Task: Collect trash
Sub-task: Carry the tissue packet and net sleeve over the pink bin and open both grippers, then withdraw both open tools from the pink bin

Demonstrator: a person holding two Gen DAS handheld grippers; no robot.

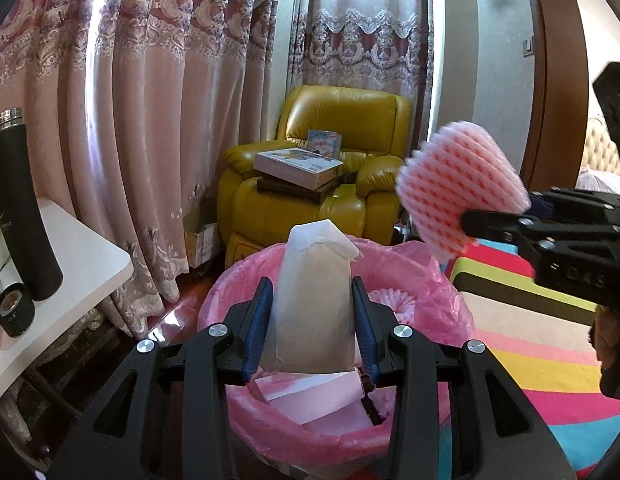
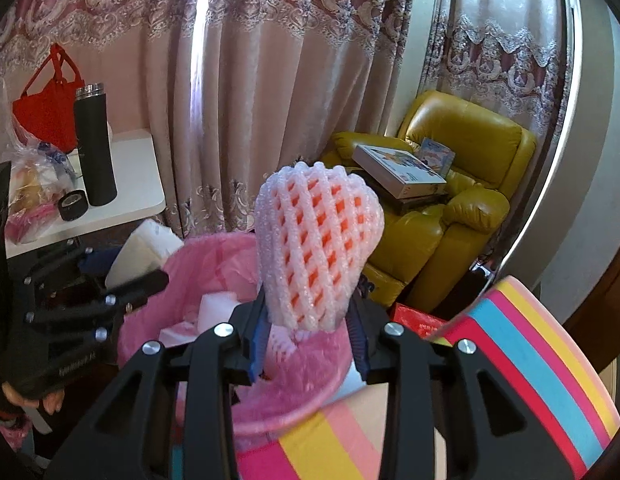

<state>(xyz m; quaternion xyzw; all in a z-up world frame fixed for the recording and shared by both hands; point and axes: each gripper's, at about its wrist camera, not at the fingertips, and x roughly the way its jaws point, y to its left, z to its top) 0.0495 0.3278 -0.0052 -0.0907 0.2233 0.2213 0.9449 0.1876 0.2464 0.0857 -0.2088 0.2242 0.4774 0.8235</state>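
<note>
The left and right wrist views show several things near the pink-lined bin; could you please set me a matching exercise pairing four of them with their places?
Things:
1. white paper bag
2. pink foam fruit net
3. black cylindrical flask
4. white flat box

Places:
A. on the yellow leather armchair
B. between the left gripper fingers
C. on the white side table
D. between the right gripper fingers

Pairs: 1-B, 2-D, 3-C, 4-A

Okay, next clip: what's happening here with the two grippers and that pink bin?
A person is collecting trash with two handheld grippers. The left gripper holds a white paper bag upright over the pink-lined trash bin. The right gripper holds a pink foam fruit net above the bin. Neither piece has been dropped in yet.
</note>
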